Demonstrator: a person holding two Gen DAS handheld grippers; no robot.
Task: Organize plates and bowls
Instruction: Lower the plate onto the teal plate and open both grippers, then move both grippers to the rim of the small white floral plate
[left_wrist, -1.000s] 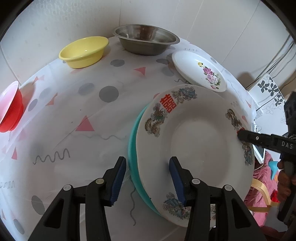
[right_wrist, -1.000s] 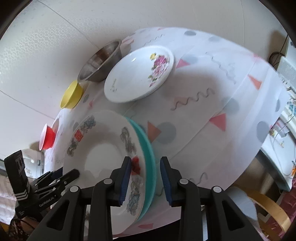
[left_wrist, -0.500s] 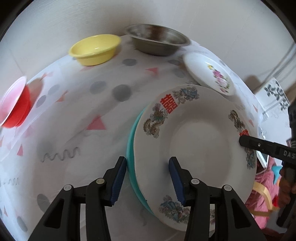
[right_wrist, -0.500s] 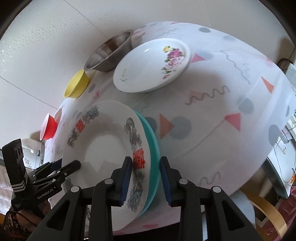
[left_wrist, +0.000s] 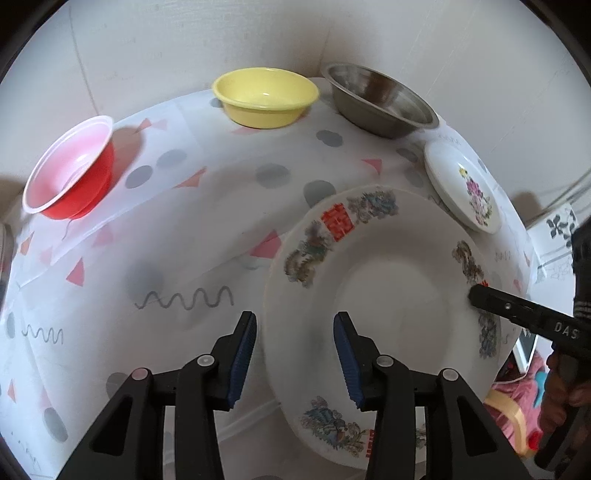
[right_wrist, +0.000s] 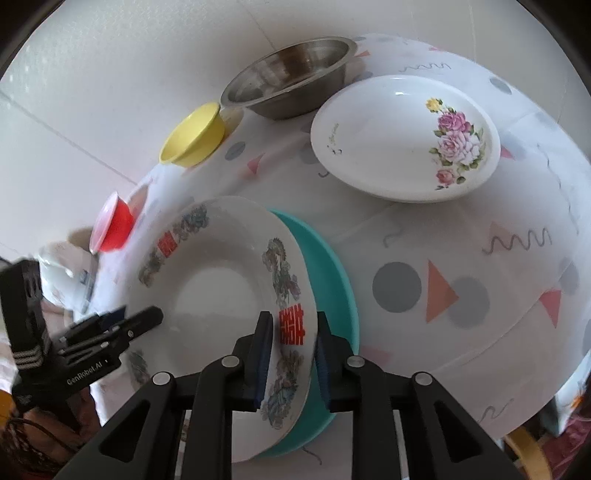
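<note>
Right fingers: the right gripper (right_wrist: 290, 354) is narrow, its pads clamped on the rim of the white round plate with red characters and dragon pattern (right_wrist: 218, 291).
Left fingers: the left gripper (left_wrist: 293, 356) stands wide, one pad each side of the same plate's rim, not pressing.
Under it: a teal round plate (right_wrist: 328, 280), close behind.
Table: white patterned cloth (right_wrist: 461, 258); flowered white dish (right_wrist: 402, 140), steel bowl (right_wrist: 291, 77), yellow bowl (right_wrist: 194, 134) and red bowl (right_wrist: 112, 227) apart.
Risk: held at one edge, the tilted plate may slip or knock the teal one.

Three plates: a white dragon-patterned plate (right_wrist: 221, 280), a teal plate (right_wrist: 332, 280), a white rose-printed plate (right_wrist: 399, 147). Three bowls: a red plastic bowl (left_wrist: 70, 170), a yellow bowl (left_wrist: 264, 98), a steel bowl (left_wrist: 380, 101).
</note>
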